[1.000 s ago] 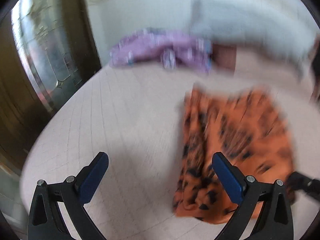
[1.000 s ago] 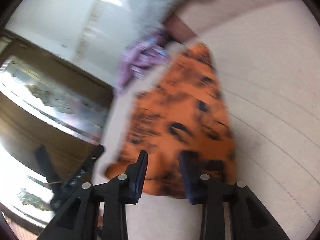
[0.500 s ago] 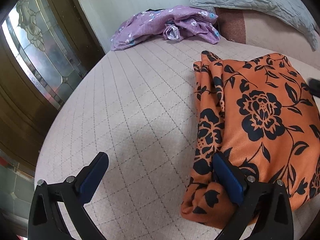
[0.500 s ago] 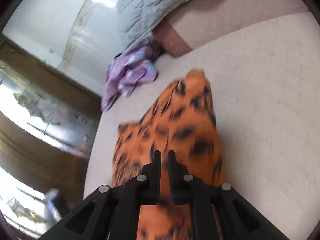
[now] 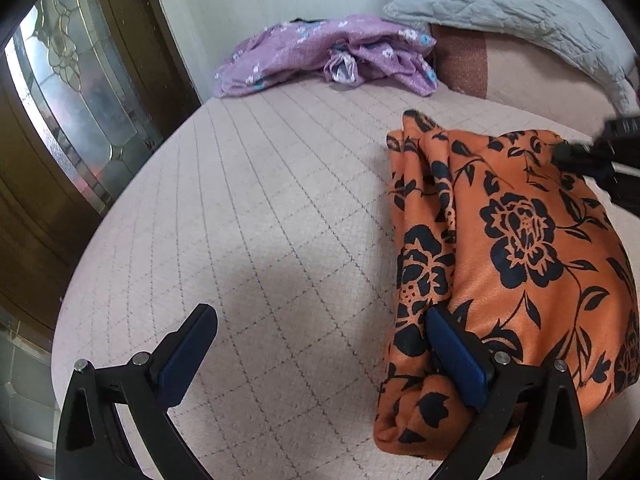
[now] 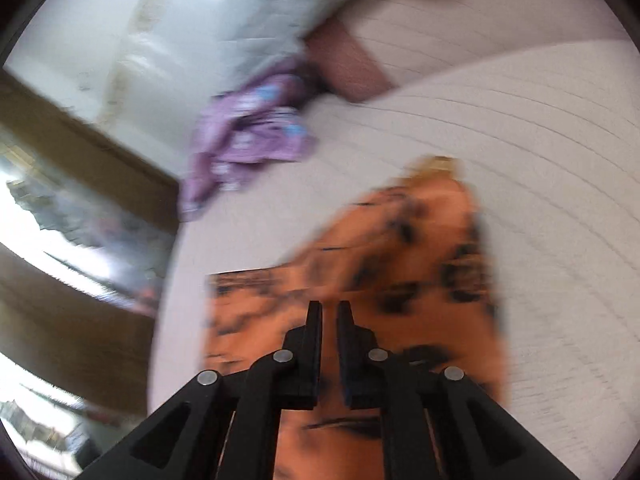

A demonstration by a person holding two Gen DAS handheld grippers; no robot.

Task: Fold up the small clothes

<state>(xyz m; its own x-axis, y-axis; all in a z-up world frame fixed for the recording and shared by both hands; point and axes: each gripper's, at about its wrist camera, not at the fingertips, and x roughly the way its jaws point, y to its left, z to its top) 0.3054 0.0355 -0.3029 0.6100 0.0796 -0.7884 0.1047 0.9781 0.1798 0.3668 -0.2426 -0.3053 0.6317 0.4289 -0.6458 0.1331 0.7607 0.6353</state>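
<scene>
An orange garment with black flowers (image 5: 516,248) lies folded on the beige quilted bed (image 5: 280,220). My left gripper (image 5: 320,348) is open and low over the bed; its right finger (image 5: 456,360) touches the garment's near left edge. My right gripper (image 6: 329,320) is shut, or nearly so, over the same orange garment (image 6: 400,264); the view is blurred and I cannot tell if cloth is pinched. The right gripper also shows at the far right edge of the left wrist view (image 5: 600,160).
A crumpled purple flowered garment (image 5: 328,56) lies at the head of the bed, next to a grey quilted pillow (image 5: 500,4). A wooden door with patterned glass (image 5: 72,92) stands along the bed's left side.
The right gripper closed from open and moved over the orange garment. The left gripper stayed open and shifted slightly closer to the garment's edge.
</scene>
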